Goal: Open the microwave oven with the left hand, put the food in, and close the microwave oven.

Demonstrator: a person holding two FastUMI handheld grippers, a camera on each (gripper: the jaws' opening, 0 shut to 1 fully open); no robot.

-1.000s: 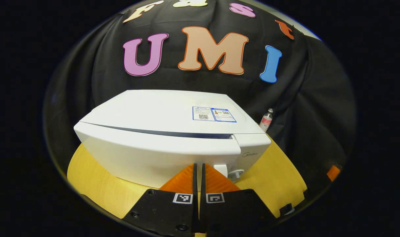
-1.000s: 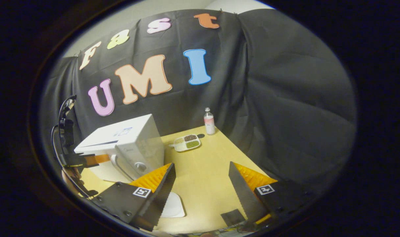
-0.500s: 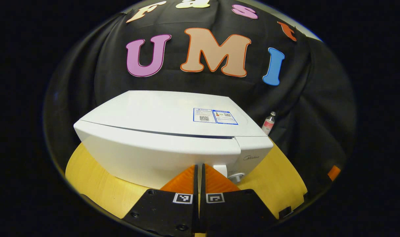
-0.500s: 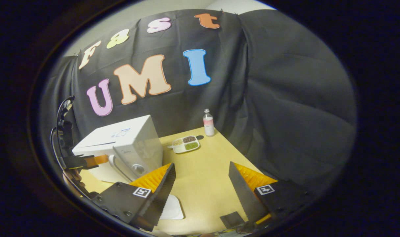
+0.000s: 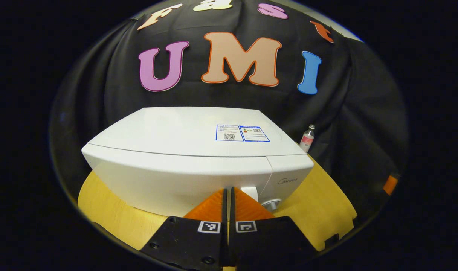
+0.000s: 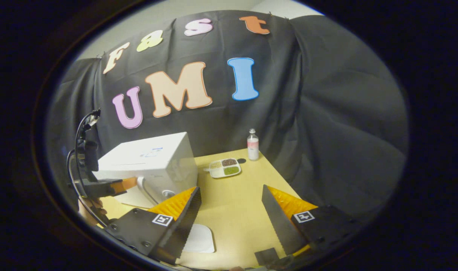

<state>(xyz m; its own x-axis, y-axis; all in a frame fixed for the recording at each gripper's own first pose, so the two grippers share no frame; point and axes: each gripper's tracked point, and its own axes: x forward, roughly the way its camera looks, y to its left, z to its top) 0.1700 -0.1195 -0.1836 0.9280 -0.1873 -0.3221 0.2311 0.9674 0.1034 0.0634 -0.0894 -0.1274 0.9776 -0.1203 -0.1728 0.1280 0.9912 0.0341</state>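
The white microwave oven (image 5: pixel 191 150) stands on the wooden table, and its door sits flush with the body. My left gripper (image 5: pixel 227 190) is shut with nothing between the fingers, its tips against the door front just left of the white handle (image 5: pixel 250 191). The right gripper view has the microwave (image 6: pixel 153 158) at the left with that left gripper (image 6: pixel 125 183) at its door. A white divided tray of food (image 6: pixel 224 168) lies on the table to the right of the oven. My right gripper (image 6: pixel 231 190) hovers open over the table, holding nothing.
A small bottle (image 6: pixel 252 145) stands at the table's back edge by the black cloth, also the bottle (image 5: pixel 307 138) right of the oven. A flat white pad (image 6: pixel 200 239) lies on the yellow table (image 6: pixel 236 210) under my right gripper. A hand (image 6: pixel 87 210) holds the left gripper.
The dark gap along the top of the microwave door narrowed and vanished as the door swung shut under the left gripper. The right gripper turned slightly to the left and stayed open.
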